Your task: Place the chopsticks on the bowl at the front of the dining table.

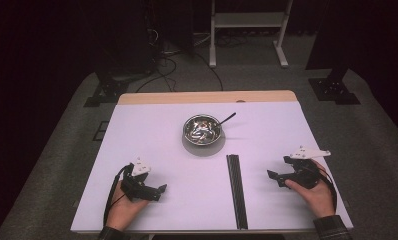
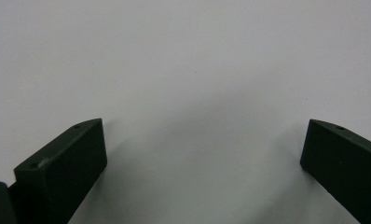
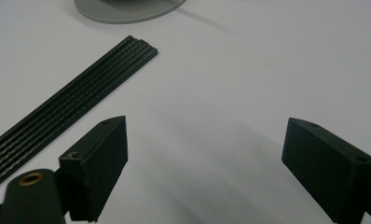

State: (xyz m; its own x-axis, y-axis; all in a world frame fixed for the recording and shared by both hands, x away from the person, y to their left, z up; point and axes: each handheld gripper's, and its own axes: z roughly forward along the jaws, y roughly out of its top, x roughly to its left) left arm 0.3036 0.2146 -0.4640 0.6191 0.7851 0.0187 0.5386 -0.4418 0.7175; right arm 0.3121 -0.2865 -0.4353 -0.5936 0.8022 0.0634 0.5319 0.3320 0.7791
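High view puts the black ribbed strip [image 1: 236, 190] on the white table [image 1: 152, 130], its long axis running from the person's edge straight away toward the metal bowl [image 1: 203, 129], with its far end stopping just short of the grey plate [image 1: 203, 148] under that bowl. The right gripper [image 1: 276, 177] rests to the right of the strip, near its far half, jaws spread wide and holding nothing, pointing across toward it; the left gripper [image 1: 160, 192] lies to the left of the strip, farther off, likewise spread and empty. By this reading the right hand [image 1: 314, 192] is the nearer one, so the strip looks like its job, and the approach would have to come across the strip's narrow width rather than along its length. Right gripper view bears this out: the strip [image 3: 67, 112] runs diagonally past the left-hand jaw, close beside it but not between the jaws, and the plate's rim [image 3: 127, 11] shows beyond the strip's end. Left gripper view has bare table [image 2: 183, 60] between its parted jaws. Beyond the strip's far end, the bowl holds something mottled that is too small to identify, and a dark-handled utensil [image 1: 228, 118] leans out over its right rim.
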